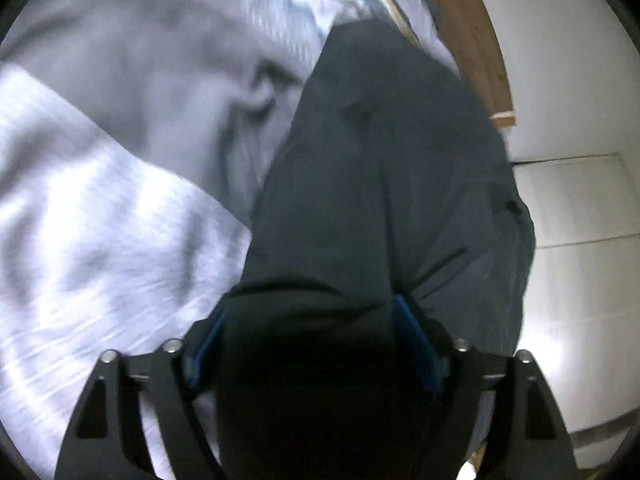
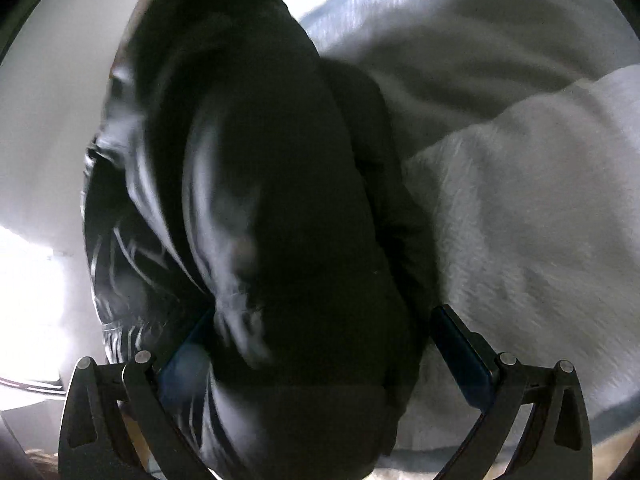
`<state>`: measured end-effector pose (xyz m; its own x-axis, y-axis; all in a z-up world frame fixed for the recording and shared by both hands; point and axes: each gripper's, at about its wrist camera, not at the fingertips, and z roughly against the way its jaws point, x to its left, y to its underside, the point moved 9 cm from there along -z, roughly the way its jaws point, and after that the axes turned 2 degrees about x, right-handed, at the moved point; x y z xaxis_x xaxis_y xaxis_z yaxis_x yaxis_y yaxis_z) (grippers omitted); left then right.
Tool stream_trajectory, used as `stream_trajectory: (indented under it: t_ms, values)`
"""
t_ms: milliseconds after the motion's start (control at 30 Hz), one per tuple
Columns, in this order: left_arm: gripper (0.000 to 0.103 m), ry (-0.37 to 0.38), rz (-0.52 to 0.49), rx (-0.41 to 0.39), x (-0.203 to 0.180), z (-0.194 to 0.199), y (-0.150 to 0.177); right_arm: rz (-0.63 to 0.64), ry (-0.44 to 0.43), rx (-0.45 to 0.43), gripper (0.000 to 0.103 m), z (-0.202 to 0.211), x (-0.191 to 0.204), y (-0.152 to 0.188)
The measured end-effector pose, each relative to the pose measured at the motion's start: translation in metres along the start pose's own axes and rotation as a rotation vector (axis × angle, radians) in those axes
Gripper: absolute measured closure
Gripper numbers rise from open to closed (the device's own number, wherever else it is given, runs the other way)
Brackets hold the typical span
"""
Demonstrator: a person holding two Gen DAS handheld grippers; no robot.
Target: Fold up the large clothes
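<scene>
The left hand-held gripper [image 1: 312, 344] is clamped on a bunched fold of a dark garment [image 1: 384, 184], its blue-lined fingers [image 1: 416, 340] pressed against the cloth on both sides. From there the garment hangs away over a bed covered with a pale blanket [image 1: 92, 216]; a wooden bed frame [image 1: 472, 40] and a white floor [image 1: 580, 208] lie to the garment's right. In the right wrist view, the right hand-held gripper [image 2: 320, 344] grips the same dark garment [image 2: 260, 160], which fills the space between its fingers [image 2: 464, 352], with the pale blanket [image 2: 520, 208] to the right of the cloth. Both views are blurred.
</scene>
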<state>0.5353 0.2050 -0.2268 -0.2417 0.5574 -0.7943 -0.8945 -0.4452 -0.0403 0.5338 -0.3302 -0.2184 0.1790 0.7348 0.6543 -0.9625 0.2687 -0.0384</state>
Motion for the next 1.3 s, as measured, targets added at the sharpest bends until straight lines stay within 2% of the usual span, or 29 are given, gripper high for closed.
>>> stream_trajectory:
  t_ms: [67, 167, 233, 333, 433, 600, 633, 667, 700, 733, 767, 800, 833, 933, 1067, 1167, 1300]
  values:
    - [0.008, 0.042, 0.015, 0.024, 0.001, -0.01, -0.003, -0.003, -0.02, 0.04, 0.001, -0.013, -0.002, -0.001]
    - [0.006, 0.143, 0.003, 0.088, -0.017, -0.026, -0.002, 0.012, -0.05, 0.094, 0.001, -0.031, 0.003, -0.004]
    - [0.006, 0.172, -0.01, 0.144, -0.031, -0.04, 0.002, 0.045, -0.081, 0.133, 0.001, -0.042, 0.016, -0.005]
    - [0.005, 0.185, -0.038, 0.16, -0.042, -0.05, 0.003, 0.07, -0.124, 0.167, 0.001, -0.053, 0.029, -0.006]
    - [0.004, 0.183, -0.019, 0.153, -0.04, -0.058, 0.0, 0.062, -0.153, 0.182, 0.0, -0.061, 0.029, -0.009]
    - [0.007, 0.146, -0.003, 0.096, -0.042, -0.062, 0.0, 0.066, -0.13, 0.157, 0.0, -0.07, 0.029, -0.007]
    - [0.01, 0.139, -0.001, 0.084, -0.044, -0.062, 0.001, 0.054, -0.13, 0.157, 0.0, -0.072, 0.03, -0.008]
    - [0.021, 0.14, 0.001, 0.07, -0.047, -0.062, 0.002, 0.046, -0.129, 0.158, 0.0, -0.071, 0.03, -0.005]
    - [0.028, 0.157, 0.01, 0.055, -0.051, -0.061, 0.003, 0.033, -0.124, 0.156, 0.0, -0.071, 0.031, -0.005]
    - [0.044, 0.177, 0.019, 0.044, -0.054, -0.06, 0.004, 0.025, -0.119, 0.152, 0.0, -0.072, 0.035, -0.005]
    - [0.056, 0.193, 0.021, 0.031, -0.06, -0.058, 0.005, 0.026, -0.12, 0.148, 0.004, -0.07, 0.036, -0.004]
    - [0.06, 0.196, 0.01, 0.021, -0.067, -0.057, 0.006, 0.025, -0.134, 0.145, 0.01, -0.071, 0.04, -0.002]
    - [0.065, 0.193, 0.001, 0.013, -0.072, -0.057, 0.008, 0.019, -0.163, 0.14, 0.025, -0.07, 0.046, -0.002]
    - [0.071, 0.211, -0.019, -0.007, -0.091, -0.055, 0.008, 0.047, -0.219, 0.109, 0.043, -0.07, 0.067, -0.001]
    - [0.076, 0.246, -0.083, -0.04, -0.12, -0.047, 0.009, 0.112, -0.248, 0.072, 0.057, -0.061, 0.097, 0.003]
    - [0.077, 0.285, -0.135, -0.066, -0.149, -0.034, 0.01, 0.148, -0.296, 0.004, 0.065, -0.043, 0.123, 0.004]
    - [0.078, 0.321, -0.202, -0.087, -0.194, -0.01, 0.021, 0.191, -0.321, -0.067, 0.069, -0.016, 0.165, 0.01]
